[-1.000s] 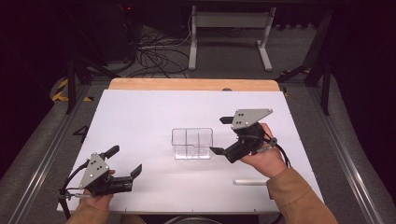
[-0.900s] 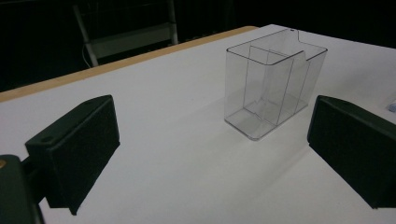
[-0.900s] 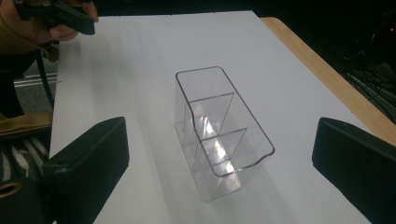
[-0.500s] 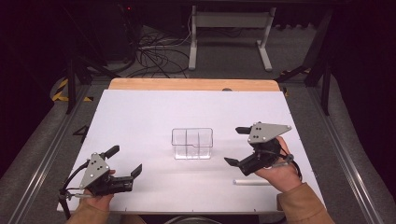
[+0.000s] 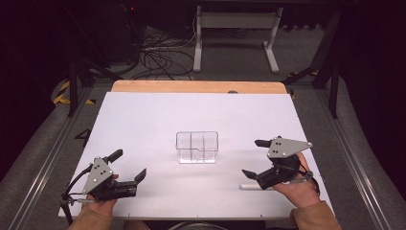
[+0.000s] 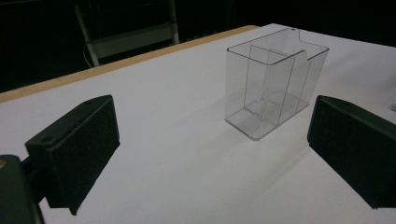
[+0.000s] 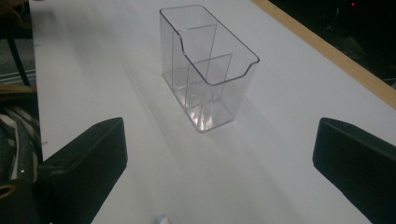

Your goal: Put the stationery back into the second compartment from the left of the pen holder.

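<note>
A clear plastic organiser box point(image 5: 197, 147) with inner dividers stands empty near the middle of the white table point(image 5: 158, 120); it also appears in the left gripper view point(image 6: 273, 88) and the right gripper view point(image 7: 205, 65). My left gripper point(image 5: 128, 166) rests open at the front left, jaws wide apart with nothing between them. My right gripper point(image 5: 255, 158) is open at the front right, level with the box and well to its right. A white marker-like stick point(image 5: 253, 187) lies on the table just under my right hand; its tip point(image 7: 160, 219) peeks in at the bottom of the right gripper view.
A wooden strip point(image 5: 198, 86) edges the table's far side. Behind it are a metal stand point(image 5: 234, 28) and cables on the dark floor. Metal rails run along both sides of the table.
My right gripper has moved away from the box, to the right and toward the front edge, still open. The left gripper has stayed put.
</note>
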The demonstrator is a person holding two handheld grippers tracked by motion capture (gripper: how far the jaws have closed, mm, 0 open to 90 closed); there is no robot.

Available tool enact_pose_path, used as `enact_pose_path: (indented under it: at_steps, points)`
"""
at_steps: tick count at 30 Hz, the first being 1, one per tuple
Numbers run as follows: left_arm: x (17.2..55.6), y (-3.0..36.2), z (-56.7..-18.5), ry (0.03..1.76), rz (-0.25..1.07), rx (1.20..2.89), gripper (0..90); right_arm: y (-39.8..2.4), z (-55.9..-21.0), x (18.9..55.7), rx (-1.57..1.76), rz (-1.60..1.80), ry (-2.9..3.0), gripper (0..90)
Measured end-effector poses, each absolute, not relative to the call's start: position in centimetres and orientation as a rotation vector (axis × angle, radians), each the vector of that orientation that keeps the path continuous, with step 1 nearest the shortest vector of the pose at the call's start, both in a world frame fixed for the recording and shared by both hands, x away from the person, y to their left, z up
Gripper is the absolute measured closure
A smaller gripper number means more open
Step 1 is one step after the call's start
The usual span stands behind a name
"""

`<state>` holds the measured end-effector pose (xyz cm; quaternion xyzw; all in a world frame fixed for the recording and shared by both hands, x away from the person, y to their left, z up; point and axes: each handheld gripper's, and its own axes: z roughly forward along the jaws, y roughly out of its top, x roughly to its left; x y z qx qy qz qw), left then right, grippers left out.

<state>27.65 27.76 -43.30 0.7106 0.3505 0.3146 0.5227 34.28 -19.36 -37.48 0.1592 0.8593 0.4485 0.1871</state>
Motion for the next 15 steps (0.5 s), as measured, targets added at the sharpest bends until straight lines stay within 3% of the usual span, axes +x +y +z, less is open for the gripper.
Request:
enact_pose_path:
  at_steps: [15]
  points:
    - [27.7, 27.8, -43.3, 0.834, 0.754, 1.704, 3.1, -20.7, -38.7, 34.2, 0.484, 1.236, 2.452, 5.5]
